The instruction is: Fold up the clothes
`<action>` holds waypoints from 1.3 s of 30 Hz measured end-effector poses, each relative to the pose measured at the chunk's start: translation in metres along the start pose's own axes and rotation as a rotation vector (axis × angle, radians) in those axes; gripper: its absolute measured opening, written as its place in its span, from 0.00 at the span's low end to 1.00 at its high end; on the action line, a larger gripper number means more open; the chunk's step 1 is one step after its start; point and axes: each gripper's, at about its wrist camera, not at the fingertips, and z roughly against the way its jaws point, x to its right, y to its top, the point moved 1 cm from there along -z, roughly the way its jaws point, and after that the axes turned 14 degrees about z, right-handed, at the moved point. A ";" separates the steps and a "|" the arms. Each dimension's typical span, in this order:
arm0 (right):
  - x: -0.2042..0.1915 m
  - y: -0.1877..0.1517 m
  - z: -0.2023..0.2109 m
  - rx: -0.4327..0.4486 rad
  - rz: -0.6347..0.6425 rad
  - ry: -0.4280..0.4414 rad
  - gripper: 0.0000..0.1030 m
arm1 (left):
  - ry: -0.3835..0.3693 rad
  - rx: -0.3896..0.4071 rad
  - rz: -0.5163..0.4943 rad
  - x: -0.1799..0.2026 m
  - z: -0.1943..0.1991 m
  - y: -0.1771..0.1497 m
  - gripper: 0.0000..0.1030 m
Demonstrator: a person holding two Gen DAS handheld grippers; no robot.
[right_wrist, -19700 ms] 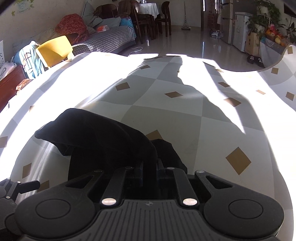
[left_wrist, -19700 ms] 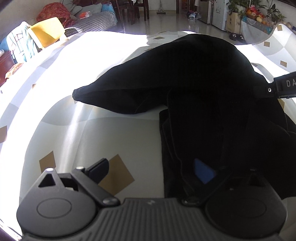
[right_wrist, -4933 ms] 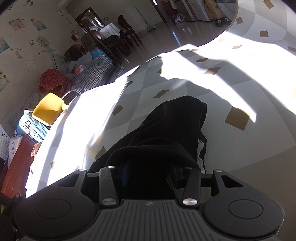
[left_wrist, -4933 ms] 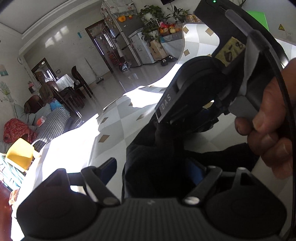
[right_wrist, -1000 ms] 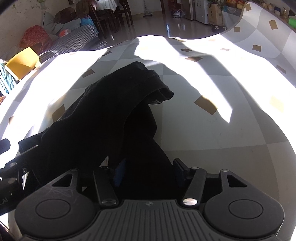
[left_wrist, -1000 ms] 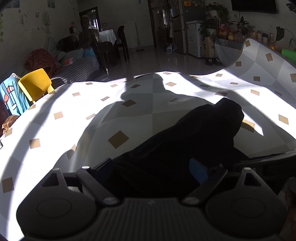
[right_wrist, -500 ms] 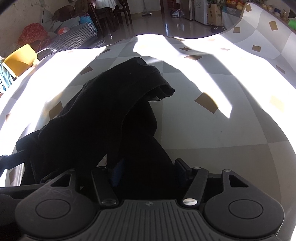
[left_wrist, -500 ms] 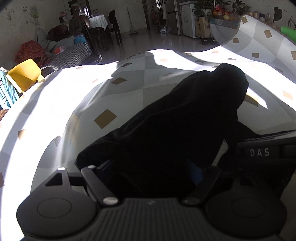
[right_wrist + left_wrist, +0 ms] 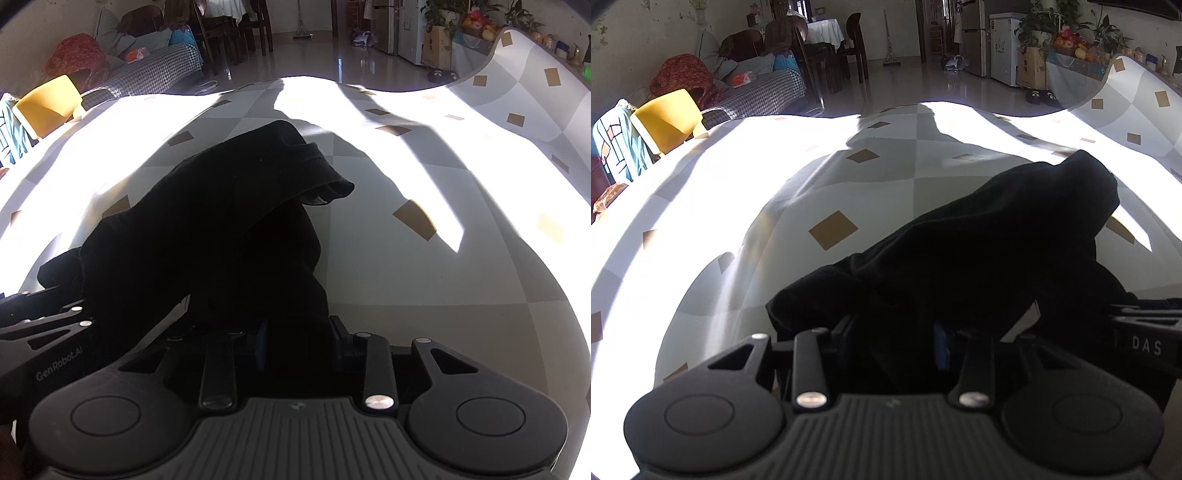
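Black garment [image 9: 979, 251] | heaped on checked tablecloth [image 9: 738, 206] | left gripper [image 9: 897, 332], right gripper [image 9: 295, 332]: jaws closing, cloth between, pads hidden | risk: extra layers pinched, fold crooked

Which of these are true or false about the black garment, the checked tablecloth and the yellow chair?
1. The black fabric garment lies between the fingers of the right gripper. True.
2. The garment is neatly folded flat. False: it lies bunched in a heap.
3. The left gripper has black cloth between its closing fingers. True.
4. The yellow plastic chair stands on the grey-and-white checked tablecloth. False: it stands beyond the table's far left edge.
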 end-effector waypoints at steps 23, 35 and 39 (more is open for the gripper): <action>0.024 -0.010 0.017 -0.041 -0.090 -0.027 0.32 | 0.073 0.003 0.163 -0.033 0.007 0.015 0.40; 0.030 -0.002 0.019 0.030 -0.123 -0.019 0.44 | -0.082 0.075 -0.095 0.017 0.031 -0.002 0.69; 0.029 -0.002 0.013 0.019 -0.140 0.016 0.46 | -0.086 0.042 -0.116 0.022 0.025 -0.007 0.70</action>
